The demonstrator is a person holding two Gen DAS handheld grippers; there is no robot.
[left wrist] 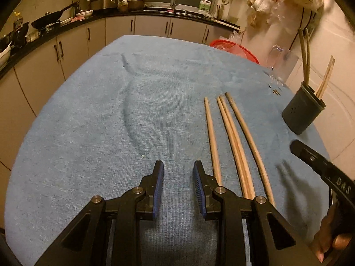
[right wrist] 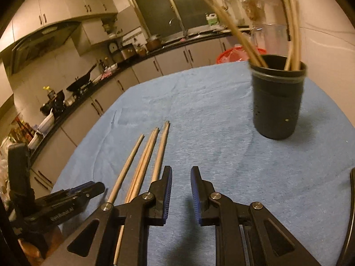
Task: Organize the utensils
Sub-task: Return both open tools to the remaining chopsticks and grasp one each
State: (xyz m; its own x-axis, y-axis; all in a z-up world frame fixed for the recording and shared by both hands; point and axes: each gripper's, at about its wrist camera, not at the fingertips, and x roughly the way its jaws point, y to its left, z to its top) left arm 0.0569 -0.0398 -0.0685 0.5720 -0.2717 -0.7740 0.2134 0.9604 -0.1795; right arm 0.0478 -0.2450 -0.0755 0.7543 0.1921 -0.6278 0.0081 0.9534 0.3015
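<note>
Left hand-held gripper [left wrist: 178, 166] and right hand-held gripper [right wrist: 180, 173] hover slightly parted, empty. Four chopsticks [left wrist: 233, 137] lie bunched on blue desk [left wrist: 99, 122]; holder [right wrist: 277, 102] well apart. Risk: pinching two touching sticks, or tipping holder.

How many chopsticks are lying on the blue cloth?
4: one alone on the left, two touching in the middle, one on the right. More stand in the dark holder, not counted.
</note>
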